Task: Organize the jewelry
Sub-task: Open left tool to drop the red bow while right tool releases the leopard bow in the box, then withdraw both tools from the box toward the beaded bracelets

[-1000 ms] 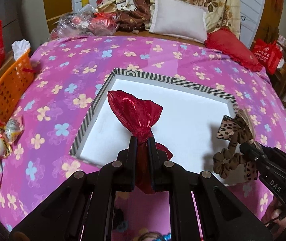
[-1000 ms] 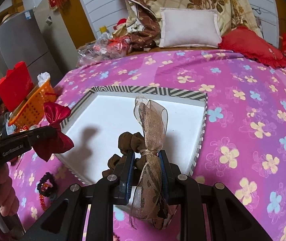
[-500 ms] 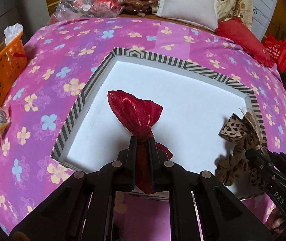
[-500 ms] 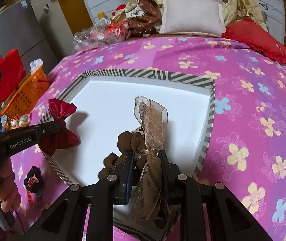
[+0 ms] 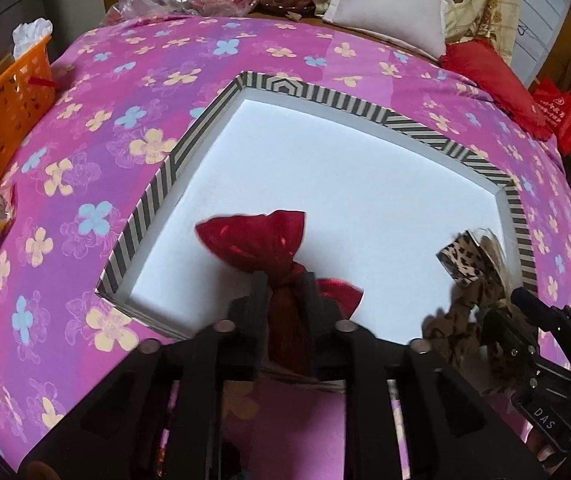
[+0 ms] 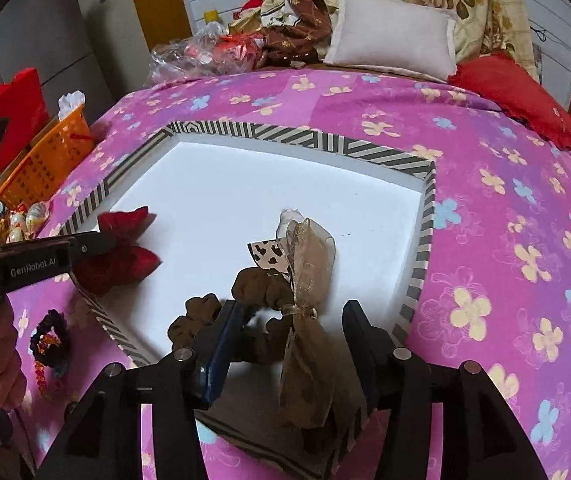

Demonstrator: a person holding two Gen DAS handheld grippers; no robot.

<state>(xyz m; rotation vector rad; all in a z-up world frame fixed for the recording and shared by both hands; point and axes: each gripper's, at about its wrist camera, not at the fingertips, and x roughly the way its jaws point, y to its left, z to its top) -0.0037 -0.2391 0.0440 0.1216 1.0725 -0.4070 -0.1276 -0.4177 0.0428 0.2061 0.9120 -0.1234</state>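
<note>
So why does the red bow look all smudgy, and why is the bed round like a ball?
Left wrist view: the red bow is motion-blurred, edges smeared. Both views: the fisheye lens bulges the flat bed cover and bends the striped box rim. Right wrist view: the brown scrunchie looks sharper.

- The bedspread point(image 5: 133, 92) is showing pink and purple bands with cream and blue flowers.
- The box point(image 6: 301, 136) is showing black-and-white striped walls around a plain white floor.
- The satin bow point(image 5: 261, 240) at the near left is gleaming deep red.
- The scrunchie point(image 6: 261, 284) at the near right is showing brown, with a leopard-print tail and sheer tan ribbon.
- The basket point(image 5: 1, 120) at the far left is glowing orange.
- The pillow point(image 6: 393, 36) is lying off-white at the far side, beside a red cushion point(image 6: 513, 100).
- The beaded bracelet point(image 6: 47, 344) is showing black and red.
</note>
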